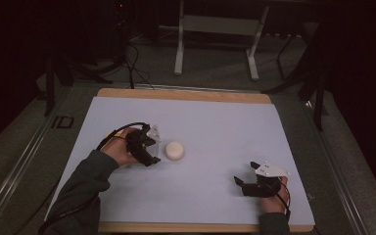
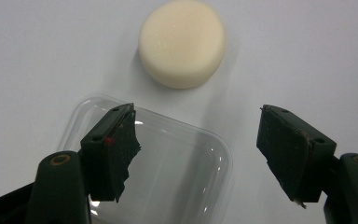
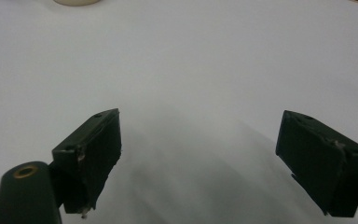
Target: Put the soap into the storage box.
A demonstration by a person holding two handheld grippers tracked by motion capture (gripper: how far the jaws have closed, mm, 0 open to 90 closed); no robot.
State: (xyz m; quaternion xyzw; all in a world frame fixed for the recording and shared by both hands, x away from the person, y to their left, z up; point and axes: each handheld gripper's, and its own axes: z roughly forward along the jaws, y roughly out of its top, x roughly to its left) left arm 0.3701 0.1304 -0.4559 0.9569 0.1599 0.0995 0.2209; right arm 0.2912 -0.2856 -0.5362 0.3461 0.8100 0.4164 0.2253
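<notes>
A round cream-coloured disc [image 1: 175, 150] lies flat on the white sheet [image 1: 210, 122], left of the middle. My left gripper [image 1: 154, 147] sits just to the disc's left, pointing at it, jaws open. In the left gripper view the disc [image 2: 182, 43] is a short way beyond the open left gripper [image 2: 198, 114]. A clear plastic tray [image 2: 177, 177] with rounded corners lies on the sheet beneath and between the fingers. My right gripper [image 1: 245, 173] rests near the front right of the sheet. In its own view the right gripper [image 3: 200, 116] stands open over bare sheet, and the disc's edge [image 3: 77, 2] shows at top left.
The white sheet covers a wooden table [image 1: 186, 94] whose edges show at the back and front. Beyond it on the floor stand a white metal frame [image 1: 215, 29] and dark cables [image 1: 127, 58]. Bare sheet lies between the two grippers.
</notes>
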